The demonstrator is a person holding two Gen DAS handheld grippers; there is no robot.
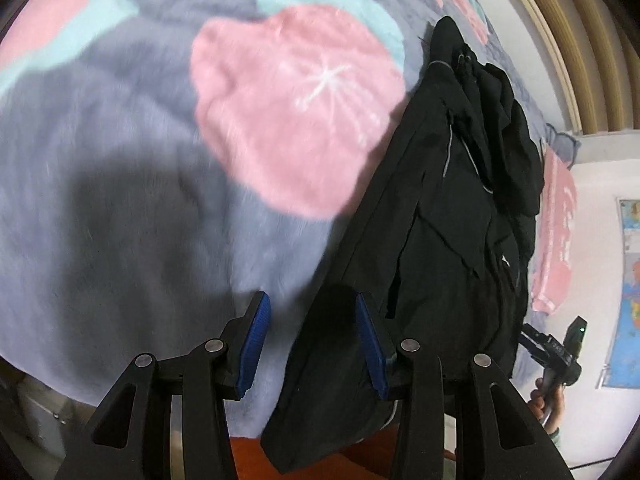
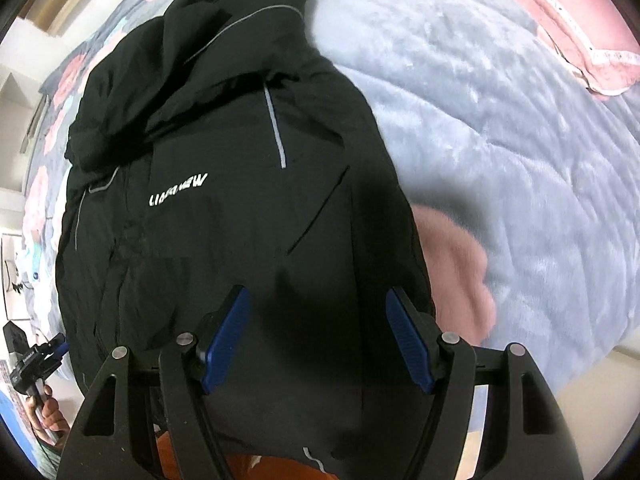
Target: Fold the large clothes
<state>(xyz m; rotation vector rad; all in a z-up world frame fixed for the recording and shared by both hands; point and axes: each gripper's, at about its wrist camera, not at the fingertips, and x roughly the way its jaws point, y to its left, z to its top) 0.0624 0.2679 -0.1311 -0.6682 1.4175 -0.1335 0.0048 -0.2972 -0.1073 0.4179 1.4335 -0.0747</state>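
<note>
A black jacket (image 2: 240, 200) with grey reflective piping and a white chest logo lies lengthwise on a bed, hood at the far end. It also shows in the left wrist view (image 1: 448, 220), at the right. My left gripper (image 1: 312, 312) is open and empty, above the jacket's near left edge where it hangs over the bed's edge. My right gripper (image 2: 316, 312) is open and empty, above the jacket's lower part. The right gripper also shows in the left wrist view (image 1: 554, 350), held in a hand. The left gripper shows at the far left of the right wrist view (image 2: 56, 344).
A fluffy grey blanket (image 1: 120, 160) with pink and teal flowers covers the bed. A pink pillow (image 2: 572, 20) lies at the far right. An orange-red surface (image 1: 248, 456) shows below the bed's edge. A white wall with a blue poster (image 1: 628, 300) stands at right.
</note>
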